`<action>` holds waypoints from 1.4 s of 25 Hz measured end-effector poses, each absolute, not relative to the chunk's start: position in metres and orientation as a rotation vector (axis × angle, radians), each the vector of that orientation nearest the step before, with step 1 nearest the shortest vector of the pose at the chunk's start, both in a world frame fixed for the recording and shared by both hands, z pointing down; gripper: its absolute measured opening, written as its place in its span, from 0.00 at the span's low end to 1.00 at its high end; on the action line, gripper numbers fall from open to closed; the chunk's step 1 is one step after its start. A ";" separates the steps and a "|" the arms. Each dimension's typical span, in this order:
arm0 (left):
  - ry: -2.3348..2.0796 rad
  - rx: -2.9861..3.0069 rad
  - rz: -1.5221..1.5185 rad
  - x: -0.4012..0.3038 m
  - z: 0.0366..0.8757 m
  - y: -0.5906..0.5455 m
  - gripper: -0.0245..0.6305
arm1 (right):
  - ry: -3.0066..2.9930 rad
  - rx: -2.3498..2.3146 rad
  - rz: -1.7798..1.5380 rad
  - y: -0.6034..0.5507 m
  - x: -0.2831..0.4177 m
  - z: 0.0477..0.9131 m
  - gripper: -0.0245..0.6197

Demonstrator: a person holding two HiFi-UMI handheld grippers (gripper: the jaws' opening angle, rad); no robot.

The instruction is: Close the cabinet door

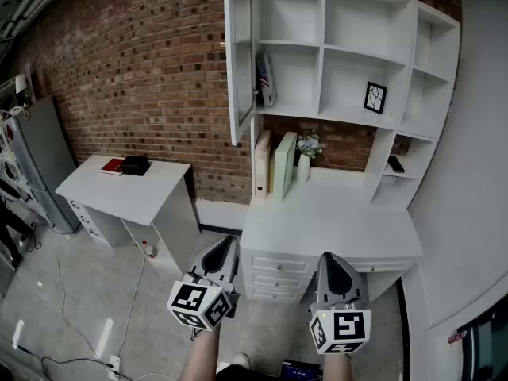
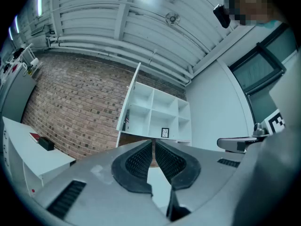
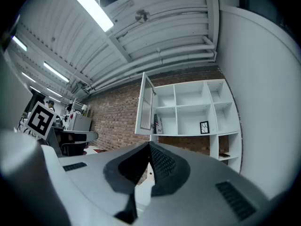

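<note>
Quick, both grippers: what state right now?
Left gripper: closed, holding nothing.
Right gripper: closed, holding nothing.

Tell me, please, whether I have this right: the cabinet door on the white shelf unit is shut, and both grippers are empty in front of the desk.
Not quite: the cabinet door on the white shelf unit stands open, as the head view shows. The left gripper and right gripper are empty in front of the desk.
</note>
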State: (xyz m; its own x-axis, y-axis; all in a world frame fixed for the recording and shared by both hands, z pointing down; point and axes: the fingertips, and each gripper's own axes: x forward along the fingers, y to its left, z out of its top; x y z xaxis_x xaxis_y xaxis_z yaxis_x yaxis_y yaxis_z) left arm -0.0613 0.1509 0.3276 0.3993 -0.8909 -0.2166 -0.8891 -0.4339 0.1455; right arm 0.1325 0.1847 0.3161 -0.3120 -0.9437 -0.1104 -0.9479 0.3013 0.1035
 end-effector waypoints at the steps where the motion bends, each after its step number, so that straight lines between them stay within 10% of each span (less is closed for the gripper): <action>1: -1.669 2.620 -0.413 -0.063 0.327 0.151 0.08 | 2.516 -1.822 0.232 0.185 0.130 0.316 0.04; 35: -1.618 2.708 -0.475 -0.130 0.334 -0.178 0.08 | 2.509 -1.692 0.135 -0.138 0.061 0.320 0.04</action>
State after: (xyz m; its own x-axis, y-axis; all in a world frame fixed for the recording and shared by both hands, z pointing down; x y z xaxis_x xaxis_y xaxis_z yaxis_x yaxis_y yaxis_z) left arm -0.1301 -0.1778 0.3345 0.4416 -0.8533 -0.2773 -0.8678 -0.4847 0.1093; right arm 0.0606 -0.1381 0.3198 -0.3717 -0.9173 -0.1429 -0.9273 0.3741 0.0109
